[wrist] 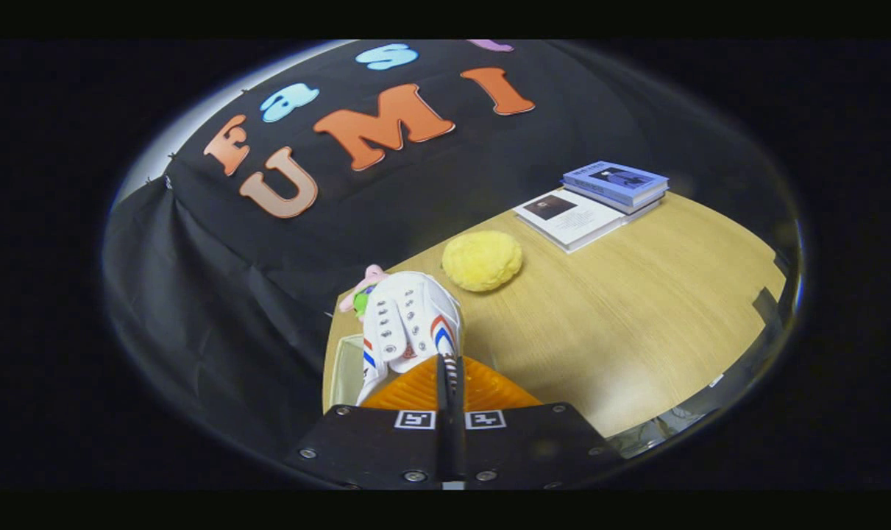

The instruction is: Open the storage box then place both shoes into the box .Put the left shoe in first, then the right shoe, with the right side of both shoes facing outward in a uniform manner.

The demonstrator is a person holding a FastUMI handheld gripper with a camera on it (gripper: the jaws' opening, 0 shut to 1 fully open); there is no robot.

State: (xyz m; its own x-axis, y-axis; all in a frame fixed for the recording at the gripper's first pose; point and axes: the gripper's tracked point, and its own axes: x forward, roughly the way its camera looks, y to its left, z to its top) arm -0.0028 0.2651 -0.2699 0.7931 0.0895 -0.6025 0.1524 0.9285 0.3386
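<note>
My gripper (449, 366) is shut on a white shoe (408, 316), the fingers pinching a striped tab at its near end. The shoe has red and blue stripes on its side and rows of metal eyelets. It is held up above the wooden table (636, 324), tilted, with its toe pointing away from me. Just left of the shoe and the fingers I see a pale wall of the storage box (346, 368), near the table's left edge. The box's inside is mostly hidden by the shoe and the fingers.
A pink and green plush toy (363, 291) peeks out behind the shoe. A yellow fluffy cushion (482, 259) lies beyond the shoe. Two books (596, 199) rest at the table's far side against the black cloth wall.
</note>
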